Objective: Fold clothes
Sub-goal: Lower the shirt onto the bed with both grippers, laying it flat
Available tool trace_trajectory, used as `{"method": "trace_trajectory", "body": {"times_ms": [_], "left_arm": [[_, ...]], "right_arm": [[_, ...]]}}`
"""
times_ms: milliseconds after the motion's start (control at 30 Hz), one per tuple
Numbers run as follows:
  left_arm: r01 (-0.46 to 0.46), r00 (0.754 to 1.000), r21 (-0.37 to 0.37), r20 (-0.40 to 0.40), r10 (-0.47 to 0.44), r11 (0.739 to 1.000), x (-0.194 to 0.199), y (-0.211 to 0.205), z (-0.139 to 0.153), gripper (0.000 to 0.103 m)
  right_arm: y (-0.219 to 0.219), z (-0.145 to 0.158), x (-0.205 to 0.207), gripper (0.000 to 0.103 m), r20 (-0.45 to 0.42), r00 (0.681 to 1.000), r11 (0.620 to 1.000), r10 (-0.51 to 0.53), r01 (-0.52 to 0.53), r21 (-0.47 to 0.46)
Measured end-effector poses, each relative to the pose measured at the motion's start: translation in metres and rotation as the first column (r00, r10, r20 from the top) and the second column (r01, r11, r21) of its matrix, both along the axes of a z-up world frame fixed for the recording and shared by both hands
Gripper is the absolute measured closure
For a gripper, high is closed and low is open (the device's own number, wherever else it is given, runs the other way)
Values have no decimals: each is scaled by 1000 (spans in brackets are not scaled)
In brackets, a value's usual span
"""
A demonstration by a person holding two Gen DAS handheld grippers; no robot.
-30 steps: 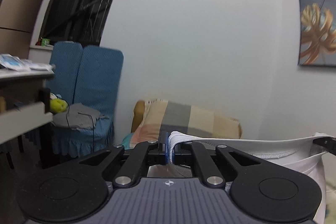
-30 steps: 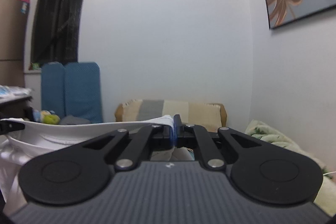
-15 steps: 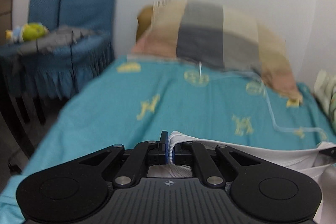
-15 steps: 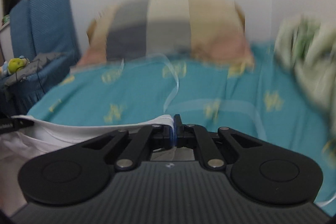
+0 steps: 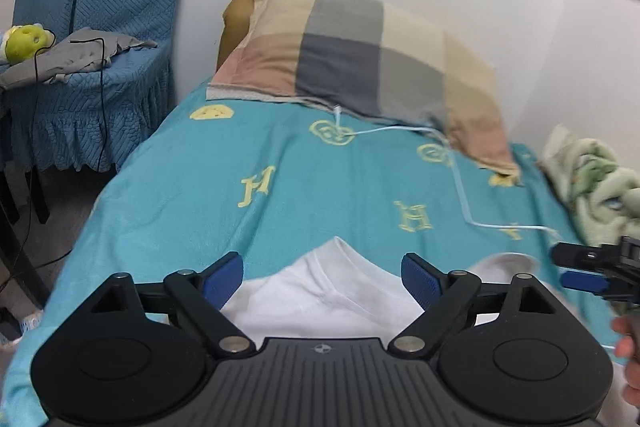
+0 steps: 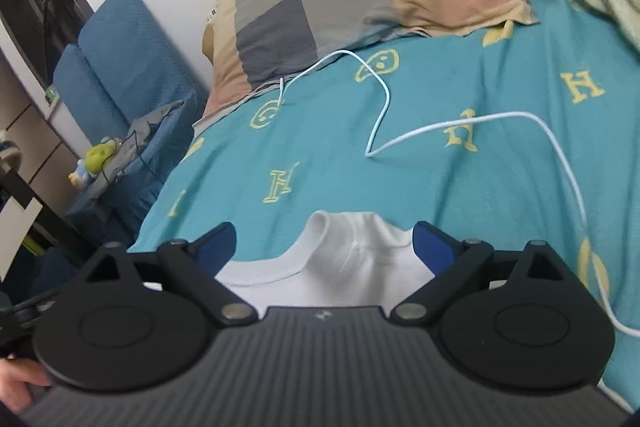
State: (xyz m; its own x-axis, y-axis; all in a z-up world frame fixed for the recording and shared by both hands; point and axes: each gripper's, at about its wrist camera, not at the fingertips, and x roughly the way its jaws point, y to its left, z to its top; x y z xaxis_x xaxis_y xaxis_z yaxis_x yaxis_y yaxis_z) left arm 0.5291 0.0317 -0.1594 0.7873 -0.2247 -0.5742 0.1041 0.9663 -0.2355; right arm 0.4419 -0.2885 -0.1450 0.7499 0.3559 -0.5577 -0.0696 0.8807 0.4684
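Observation:
A white garment (image 5: 328,291) lies on the teal bed sheet (image 5: 312,195), its ribbed edge pointing toward the pillow. My left gripper (image 5: 322,273) is open just above it, blue pads (image 5: 222,277) spread to either side, holding nothing. In the right wrist view the same white garment (image 6: 332,259) lies under my right gripper (image 6: 324,245), which is open and empty too. The right gripper also shows at the right edge of the left wrist view (image 5: 592,267). The near part of the garment is hidden by the gripper bodies.
A checked pillow (image 5: 360,55) lies at the head of the bed. A white cable (image 6: 460,123) snakes over the sheet (image 6: 400,155). A green blanket (image 5: 592,183) is bunched at the right. Blue covered chairs (image 5: 92,27) with a grey cloth and a toy stand to the left.
Both grippers were shut on the white garment's edge and held it up. They tilted down toward the bed, opened and let it go; it now lies on the sheet.

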Motion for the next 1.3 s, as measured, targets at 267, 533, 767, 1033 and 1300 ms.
{"method": "trace_trajectory", "body": {"times_ms": [267, 533, 767, 1033, 1300], "left_arm": [[-36, 999, -128, -7, 35, 991, -118, 46, 66, 14], [-31, 999, -158, 28, 36, 987, -286, 63, 117, 14], [-128, 992, -297, -21, 127, 946, -356, 101, 114, 15], [-290, 957, -460, -140, 254, 839, -379, 157, 88, 17], [-449, 894, -553, -289, 344, 702, -324, 204, 23, 34]], "right_arm": [[16, 71, -118, 7, 87, 996, 1000, 0, 1, -5], [34, 121, -273, 7, 174, 985, 999, 10, -4, -37], [40, 132, -391, 7, 206, 978, 1000, -9, 4, 28], [43, 101, -424, 7, 181, 984, 999, -3, -7, 54], [53, 56, -393, 11, 74, 997, 996, 24, -31, 89]]}}
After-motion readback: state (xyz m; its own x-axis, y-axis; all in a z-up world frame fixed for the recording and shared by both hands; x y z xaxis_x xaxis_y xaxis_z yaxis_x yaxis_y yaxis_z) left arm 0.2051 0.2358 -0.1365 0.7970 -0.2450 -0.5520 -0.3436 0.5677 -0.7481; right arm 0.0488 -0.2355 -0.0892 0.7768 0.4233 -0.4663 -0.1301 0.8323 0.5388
